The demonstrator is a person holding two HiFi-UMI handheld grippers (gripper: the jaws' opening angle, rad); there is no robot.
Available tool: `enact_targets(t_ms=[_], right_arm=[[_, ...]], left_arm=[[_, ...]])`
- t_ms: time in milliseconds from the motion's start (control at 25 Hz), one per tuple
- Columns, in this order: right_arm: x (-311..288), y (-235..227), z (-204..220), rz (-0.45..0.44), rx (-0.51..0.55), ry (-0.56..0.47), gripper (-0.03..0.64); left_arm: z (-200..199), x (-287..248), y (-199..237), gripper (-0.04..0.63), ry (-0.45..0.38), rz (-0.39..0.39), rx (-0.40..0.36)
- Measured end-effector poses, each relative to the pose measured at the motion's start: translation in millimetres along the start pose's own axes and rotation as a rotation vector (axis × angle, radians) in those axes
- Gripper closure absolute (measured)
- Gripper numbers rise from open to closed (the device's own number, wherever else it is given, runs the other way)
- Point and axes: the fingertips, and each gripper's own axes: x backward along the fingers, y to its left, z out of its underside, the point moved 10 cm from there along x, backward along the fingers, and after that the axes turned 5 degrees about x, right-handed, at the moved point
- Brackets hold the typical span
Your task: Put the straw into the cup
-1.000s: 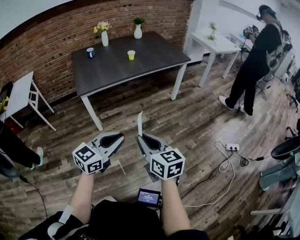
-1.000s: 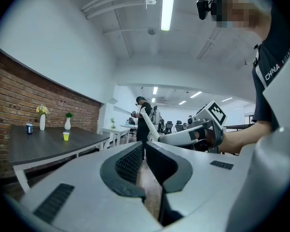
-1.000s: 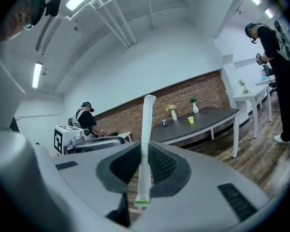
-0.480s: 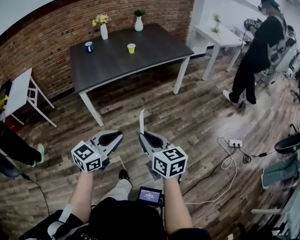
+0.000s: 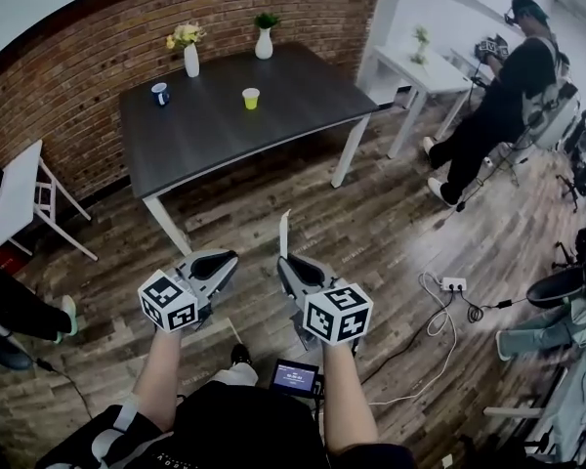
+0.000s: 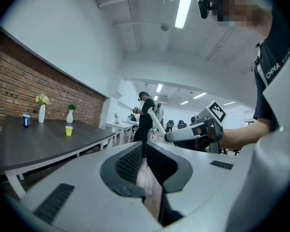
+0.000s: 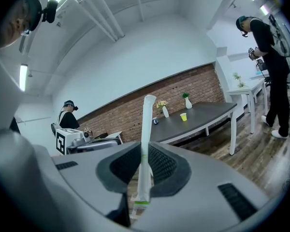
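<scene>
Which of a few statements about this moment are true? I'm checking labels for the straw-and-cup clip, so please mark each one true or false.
1. The right hand-held gripper is closed on the wrapped straw. True.
2. The left hand-held gripper holds the cup. False: nothing is between its jaws.
3. The yellow cup stands on the dark table. True.
4. The straw is in the cup. False: it stands upright in the right hand-held gripper, well away from the table.
5. The cup lies on its side. False: it stands upright.
</scene>
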Motion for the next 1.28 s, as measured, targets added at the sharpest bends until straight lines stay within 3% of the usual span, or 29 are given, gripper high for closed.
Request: enact_targets(t_ms=[280, 680, 880, 1280], right_arm=[[-66.2, -8.3, -23.1, 0.038, 0.004, 0.009, 0.566], [-120.5, -42.6, -37.8, 0.047, -0.016, 0.020, 0.566], [-154.1, -81.2, -49.8, 0.022, -0.021, 0.014, 0.566], [-221.0, -193.4, -121.0, -0.055, -0.009, 0.002, 0.566]], left_arm=[[-15.3, -8.0, 76.6, 0.566, 0.006, 0.025, 0.002], [-19.6, -37.9, 137.8, 0.566, 0.003, 0.046, 0.043], [-22.6, -68.5, 170.4, 0.566, 0.012, 0.033, 0.044], [-74.5, -169.9, 247.5, 0.566, -0.076, 0.002, 0.101]])
